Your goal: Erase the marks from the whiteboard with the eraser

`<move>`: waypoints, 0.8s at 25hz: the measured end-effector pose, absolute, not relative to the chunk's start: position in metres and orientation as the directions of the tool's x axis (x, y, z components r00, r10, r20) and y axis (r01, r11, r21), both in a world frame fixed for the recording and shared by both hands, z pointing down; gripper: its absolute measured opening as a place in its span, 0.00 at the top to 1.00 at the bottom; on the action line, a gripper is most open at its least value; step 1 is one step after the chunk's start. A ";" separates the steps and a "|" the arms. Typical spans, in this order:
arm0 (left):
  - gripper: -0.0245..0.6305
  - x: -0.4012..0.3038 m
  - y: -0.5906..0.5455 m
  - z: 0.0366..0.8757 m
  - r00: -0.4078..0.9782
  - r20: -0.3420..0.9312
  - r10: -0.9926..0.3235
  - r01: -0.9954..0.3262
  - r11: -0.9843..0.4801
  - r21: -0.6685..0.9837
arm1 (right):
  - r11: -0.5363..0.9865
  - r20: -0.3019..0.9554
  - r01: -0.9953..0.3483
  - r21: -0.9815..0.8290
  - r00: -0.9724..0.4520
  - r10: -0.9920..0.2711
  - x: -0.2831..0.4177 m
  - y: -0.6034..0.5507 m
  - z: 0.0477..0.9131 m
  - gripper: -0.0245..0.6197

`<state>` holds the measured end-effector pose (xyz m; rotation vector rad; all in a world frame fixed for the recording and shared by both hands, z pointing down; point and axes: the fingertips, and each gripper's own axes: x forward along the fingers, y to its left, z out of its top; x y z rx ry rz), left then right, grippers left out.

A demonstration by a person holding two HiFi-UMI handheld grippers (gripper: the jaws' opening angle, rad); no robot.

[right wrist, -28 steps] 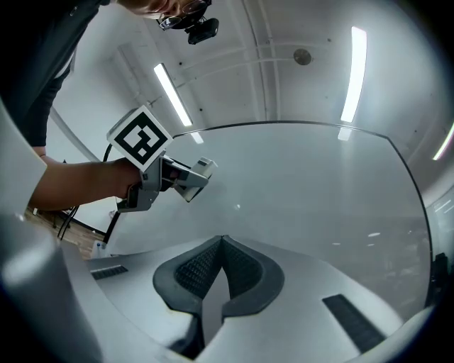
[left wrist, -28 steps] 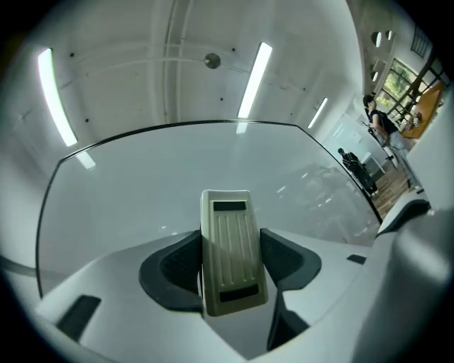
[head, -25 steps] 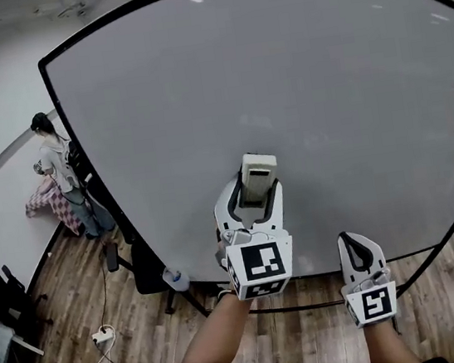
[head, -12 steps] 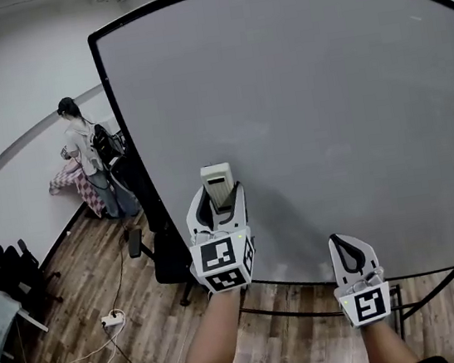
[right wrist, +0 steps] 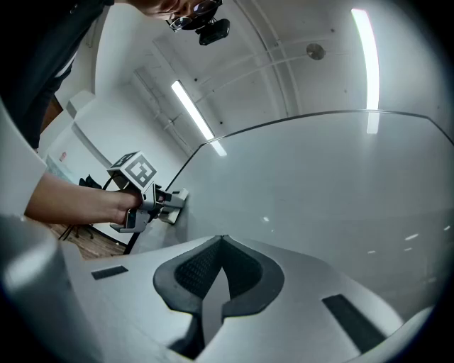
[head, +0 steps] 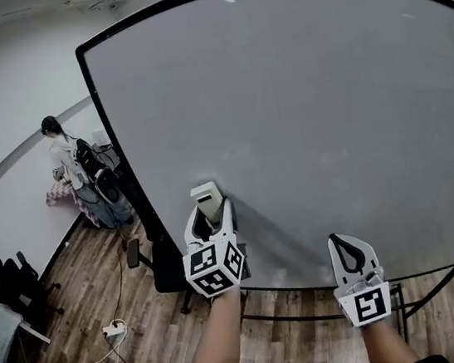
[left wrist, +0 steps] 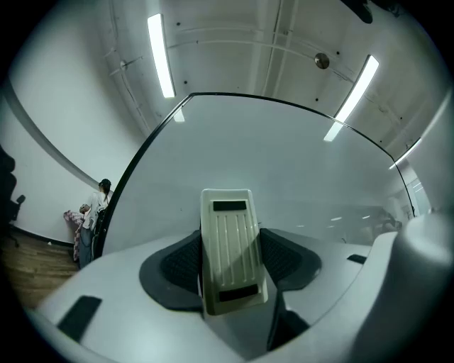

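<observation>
While left tongs [head: 209, 211] clamp the eraser [head: 206, 196] against the whiteboard [head: 327, 120], right tongs [head: 350, 243] closed, empty.

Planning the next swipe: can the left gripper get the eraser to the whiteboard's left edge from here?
Probably yes. The left gripper is shut on the eraser, held at the whiteboard near that edge; the stretch of board between looks bare, with nothing blocking.

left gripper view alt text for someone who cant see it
A cream eraser is clamped between the left gripper's dark fingers, aimed at a large whiteboard. A person stands far off at its left edge.
</observation>
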<state>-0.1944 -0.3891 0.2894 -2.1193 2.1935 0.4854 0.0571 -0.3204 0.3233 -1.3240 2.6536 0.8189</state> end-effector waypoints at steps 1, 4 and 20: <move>0.55 -0.193 -0.389 0.289 -0.058 -0.253 -0.966 -0.982 0.009 0.191 | 0.487 -0.288 -0.763 0.426 -0.624 -0.727 0.060 -0.320 0.323 0.93; 0.55 -0.185 -0.390 0.285 -0.039 -0.244 -0.969 -0.983 -0.007 0.186 | 0.485 -0.285 -0.766 0.421 -0.619 -0.731 0.066 -0.317 0.325 0.93; 0.55 -0.074 -0.395 0.248 0.104 -0.281 -0.954 -0.988 -0.133 0.084 | 0.454 -0.307 -0.780 0.430 -0.600 -0.739 0.117 -0.311 0.320 0.93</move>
